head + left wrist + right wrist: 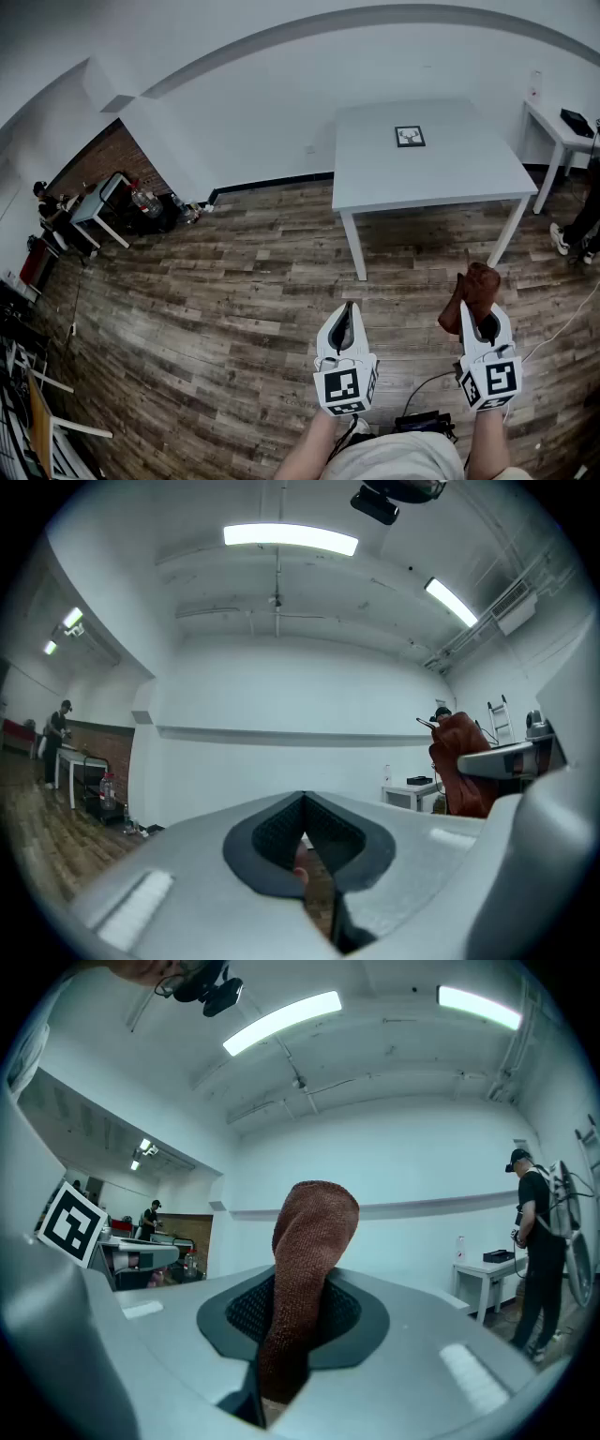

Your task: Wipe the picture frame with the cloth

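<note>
- Cloth (314,1232) is clamped upright between the right gripper's (300,1283) jaws.
- Left gripper (304,801) is held closed on nothing.
- Picture frame (410,137) is laid flat on the table (469,178).

White table (441,173): rectangular, stood on the floor (234,281) by the far wall. One item is carried: a small dark-bordered frame (410,137), laid flat, nearer the far edge, about midway along. Floor: wood planks. Side table (551,131), right: a dark object (576,122) is borne.
</note>
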Tool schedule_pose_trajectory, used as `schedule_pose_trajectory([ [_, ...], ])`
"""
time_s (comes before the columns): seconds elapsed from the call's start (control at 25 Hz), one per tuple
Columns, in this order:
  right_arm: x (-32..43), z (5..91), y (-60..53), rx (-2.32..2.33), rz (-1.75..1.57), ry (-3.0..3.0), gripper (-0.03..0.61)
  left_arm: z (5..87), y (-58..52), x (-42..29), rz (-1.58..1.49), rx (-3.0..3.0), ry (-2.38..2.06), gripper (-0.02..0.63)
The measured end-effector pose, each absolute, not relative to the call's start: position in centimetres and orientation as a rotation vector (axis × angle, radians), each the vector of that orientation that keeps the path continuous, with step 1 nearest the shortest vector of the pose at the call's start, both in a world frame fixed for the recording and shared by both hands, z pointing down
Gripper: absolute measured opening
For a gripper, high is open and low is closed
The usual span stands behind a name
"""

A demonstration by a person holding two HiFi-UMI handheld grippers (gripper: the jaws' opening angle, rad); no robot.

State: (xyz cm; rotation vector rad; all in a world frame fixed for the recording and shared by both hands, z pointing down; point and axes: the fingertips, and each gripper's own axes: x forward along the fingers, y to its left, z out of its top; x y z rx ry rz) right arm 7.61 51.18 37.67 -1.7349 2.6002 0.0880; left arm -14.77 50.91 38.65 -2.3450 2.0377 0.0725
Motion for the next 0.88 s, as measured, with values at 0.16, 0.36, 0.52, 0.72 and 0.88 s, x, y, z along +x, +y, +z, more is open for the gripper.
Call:
schedule_pose_trajectory([
  [0.16,7.7,37.8,51.4,-1.732,0.089,2.6,0.097,38.4,51.2,-14.5,0.078,-2.345,2.031,0.0],
  [0.36,8.0,37.8,51.5,-1.731,0.08,2.596,0.095,38.2,51.4,-14.2,0.077,-2.348,2.026,0.001],
  [0.52,8.7,37.9,51.4,-1.732,0.069,2.585,0.095,38.1,51.2,-13.5,0.075,-2.353,2.019,0.0],
  [0.72,10.8,38.0,51.3,-1.733,0.021,2.553,0.106,37.9,50.9,-11.8,0.074,-2.363,2.009,0.0],
  [0.88,13.3,38.6,50.9,-1.748,-0.003,2.546,0.106,38.2,50.3,-9.4,0.062,-2.379,2.0,0.0],
])
